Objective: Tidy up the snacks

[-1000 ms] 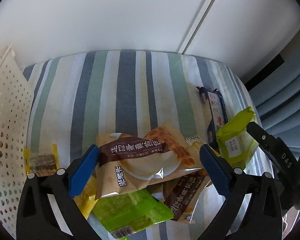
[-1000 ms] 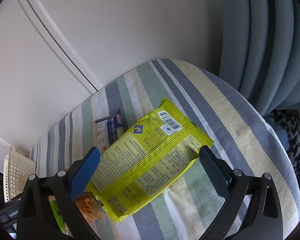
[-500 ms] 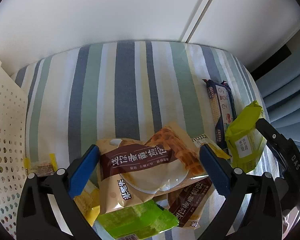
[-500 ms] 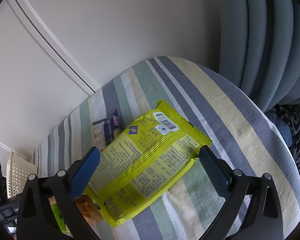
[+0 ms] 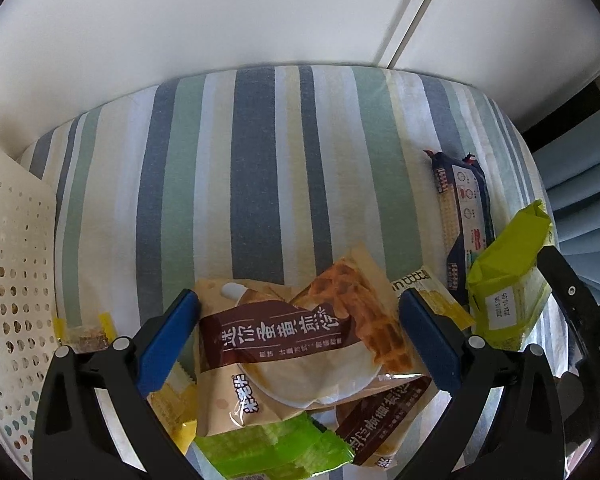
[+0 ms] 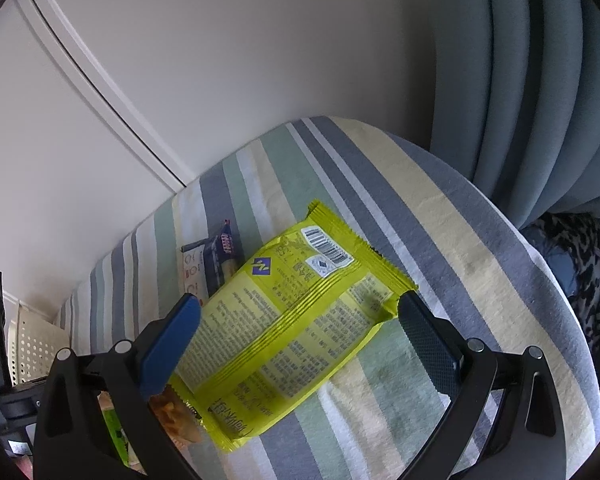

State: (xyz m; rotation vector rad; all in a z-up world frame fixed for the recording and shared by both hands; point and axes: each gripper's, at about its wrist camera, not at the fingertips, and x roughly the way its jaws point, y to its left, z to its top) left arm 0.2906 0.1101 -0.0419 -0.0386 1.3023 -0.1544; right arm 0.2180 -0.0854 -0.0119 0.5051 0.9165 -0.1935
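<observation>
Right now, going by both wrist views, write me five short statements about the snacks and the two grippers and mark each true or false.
1. The left gripper is open, its fingers either side of the waffle packet. True.
2. The right gripper is clamped shut on the yellow packet. False: its jaws stand wide open around it.
3. The dark blue biscuit packet lies on the striped cloth. True.
4. The perforated white basket already holds the waffle packet. False: that packet lies on the snack pile outside it.
5. The yellow packet shows its barcode side. True.
</observation>
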